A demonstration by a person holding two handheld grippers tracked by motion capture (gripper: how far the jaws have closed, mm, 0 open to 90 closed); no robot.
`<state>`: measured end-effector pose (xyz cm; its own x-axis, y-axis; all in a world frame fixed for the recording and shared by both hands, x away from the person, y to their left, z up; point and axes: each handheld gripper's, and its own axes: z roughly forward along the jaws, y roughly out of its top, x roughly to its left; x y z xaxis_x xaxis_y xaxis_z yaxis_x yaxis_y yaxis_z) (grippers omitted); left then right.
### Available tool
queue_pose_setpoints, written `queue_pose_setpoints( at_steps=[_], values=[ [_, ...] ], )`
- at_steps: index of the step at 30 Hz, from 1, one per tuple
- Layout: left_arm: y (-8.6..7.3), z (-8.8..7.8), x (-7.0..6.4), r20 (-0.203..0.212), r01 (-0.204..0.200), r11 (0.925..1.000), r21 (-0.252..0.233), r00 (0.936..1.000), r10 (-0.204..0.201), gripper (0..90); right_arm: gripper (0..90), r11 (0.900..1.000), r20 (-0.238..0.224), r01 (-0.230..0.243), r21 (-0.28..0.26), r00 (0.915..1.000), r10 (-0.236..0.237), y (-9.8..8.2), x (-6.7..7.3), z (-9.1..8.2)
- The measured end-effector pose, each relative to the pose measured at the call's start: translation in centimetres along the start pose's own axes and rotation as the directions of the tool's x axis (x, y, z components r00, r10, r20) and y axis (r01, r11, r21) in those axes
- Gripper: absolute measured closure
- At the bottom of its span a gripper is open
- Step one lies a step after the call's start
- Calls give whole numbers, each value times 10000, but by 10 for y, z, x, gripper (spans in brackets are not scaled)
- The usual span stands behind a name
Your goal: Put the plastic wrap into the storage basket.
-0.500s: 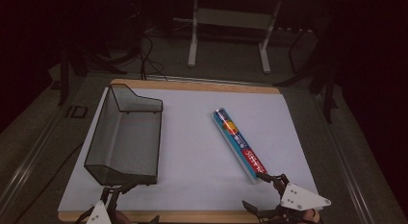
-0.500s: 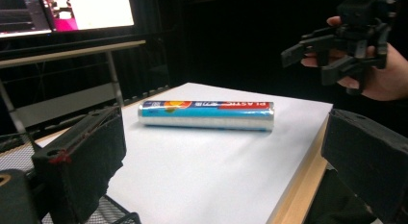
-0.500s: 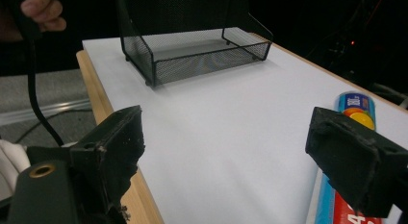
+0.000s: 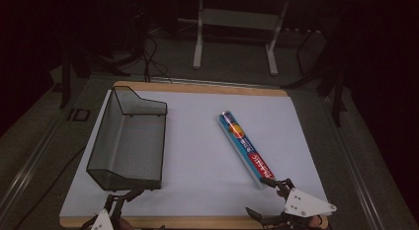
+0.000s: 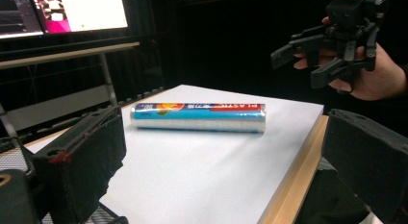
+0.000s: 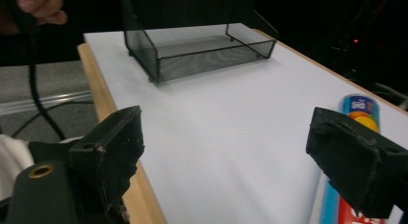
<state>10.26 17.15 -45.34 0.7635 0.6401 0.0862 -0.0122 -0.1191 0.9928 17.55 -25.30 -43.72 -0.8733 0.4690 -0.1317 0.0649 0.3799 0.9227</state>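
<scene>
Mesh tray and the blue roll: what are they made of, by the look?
Tray: black wire mesh, likely metal, matte; you see through its walls. Roll: probably a cardboard tube box with glossy printed wrap; sheen along its side, "PLASTIC" printed on it.

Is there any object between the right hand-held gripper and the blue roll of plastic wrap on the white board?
Nothing visible is in the way. The right hand-held gripper is open at the near end of the blue roll, with bare white board around it. The black mesh tray stands far off on the other side.
</scene>
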Motion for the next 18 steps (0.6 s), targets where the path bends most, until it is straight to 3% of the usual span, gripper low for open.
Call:
queue_pose_setpoints(
  at_steps=[3, 5, 6, 9, 11, 18],
  values=[
    [0, 0, 0, 146, 6, 10000, 84, 9999, -7, 25, 107, 9994, -169, 164, 321, 9997, -159, 1, 1, 6],
    [0, 0, -1, 177, 37, 10000, 40, 9998, -38, 25, 99, 9991, -328, -57, 421, 9994, 70, 1, 0, 10],
    [0, 0, -1, 179, 44, 10000, 24, 9998, -44, 25, 99, 9986, -269, 121, 506, 9996, -108, 3, 0, 12],
    [0, 0, -1, 180, 26, 10000, -15, 9998, -26, 25, 99, 9993, -228, 100, 355, 9997, -91, 9, -3, 12],
    [0, 0, -1, 223, 54, 10000, -9, 9997, -54, 25, 99, 9994, 105, 98, 327, 9999, -102, 14, -7, 14],
    [0, 0, -1, 309, 82, 10000, 4, 9995, -83, 25, 100, 9980, 565, 6, 637, 9984, -42, 29, -22, 20]
  ],
)
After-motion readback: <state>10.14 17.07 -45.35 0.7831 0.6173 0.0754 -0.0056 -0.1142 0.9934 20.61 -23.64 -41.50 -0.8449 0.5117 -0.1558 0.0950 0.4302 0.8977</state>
